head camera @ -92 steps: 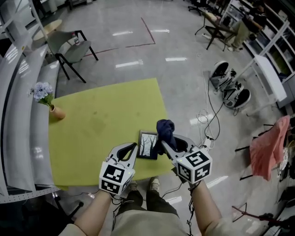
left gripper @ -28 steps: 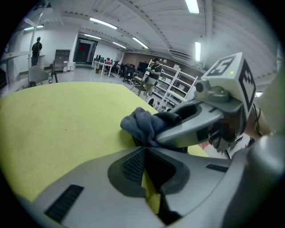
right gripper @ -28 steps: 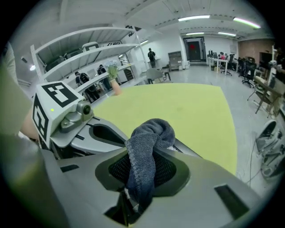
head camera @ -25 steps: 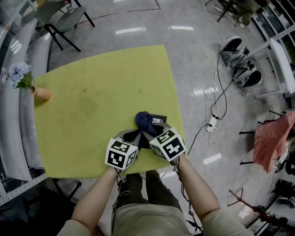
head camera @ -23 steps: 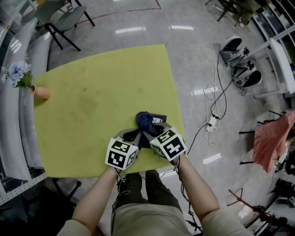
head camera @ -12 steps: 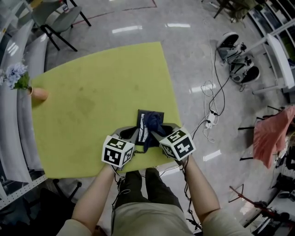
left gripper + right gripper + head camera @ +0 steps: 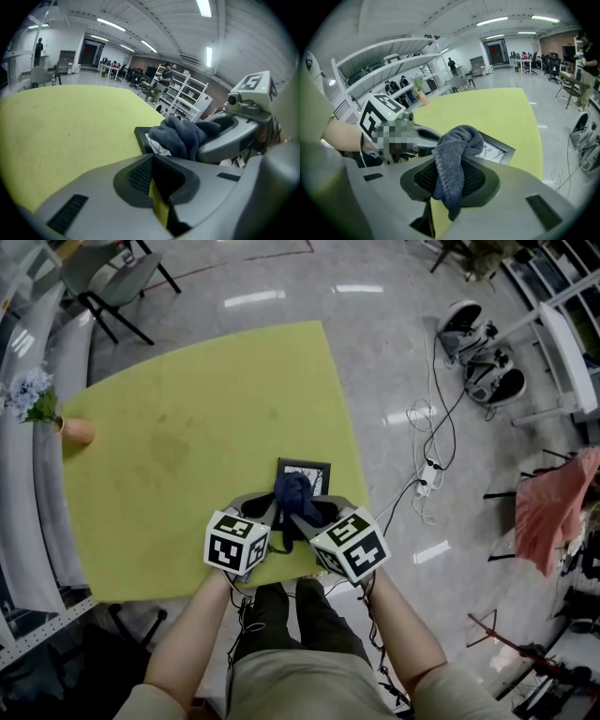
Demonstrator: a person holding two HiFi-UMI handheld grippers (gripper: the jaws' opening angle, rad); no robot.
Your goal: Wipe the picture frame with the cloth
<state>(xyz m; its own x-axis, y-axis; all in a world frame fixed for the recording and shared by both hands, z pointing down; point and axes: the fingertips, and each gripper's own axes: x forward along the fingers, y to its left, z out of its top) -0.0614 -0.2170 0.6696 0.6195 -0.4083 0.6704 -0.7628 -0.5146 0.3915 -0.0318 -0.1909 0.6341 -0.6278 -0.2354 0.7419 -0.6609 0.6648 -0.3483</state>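
Observation:
A small black picture frame [image 7: 309, 469] lies flat near the right front edge of the yellow-green table [image 7: 187, 409]. A dark blue cloth [image 7: 293, 489] is bunched on the frame's near part. My right gripper [image 7: 306, 512] is shut on the cloth, which hangs between its jaws [image 7: 457, 140] above the frame [image 7: 497, 151]. My left gripper [image 7: 269, 506] rests on the table just left of the frame [image 7: 142, 136], jaws together with nothing between them. From there the cloth [image 7: 180, 136] and right gripper [image 7: 225, 136] show to the right.
A small vase of flowers [image 7: 37, 401] stands at the table's far left edge. The table's right edge runs close beside the frame. Cables [image 7: 427, 474] lie on the floor to the right, a chair [image 7: 98, 277] stands beyond the table, and a red cloth [image 7: 548, 512] hangs at far right.
The right gripper has rubbed the cloth to and fro over the frame, lastly shifting it a little left. The left gripper has stayed beside the frame.

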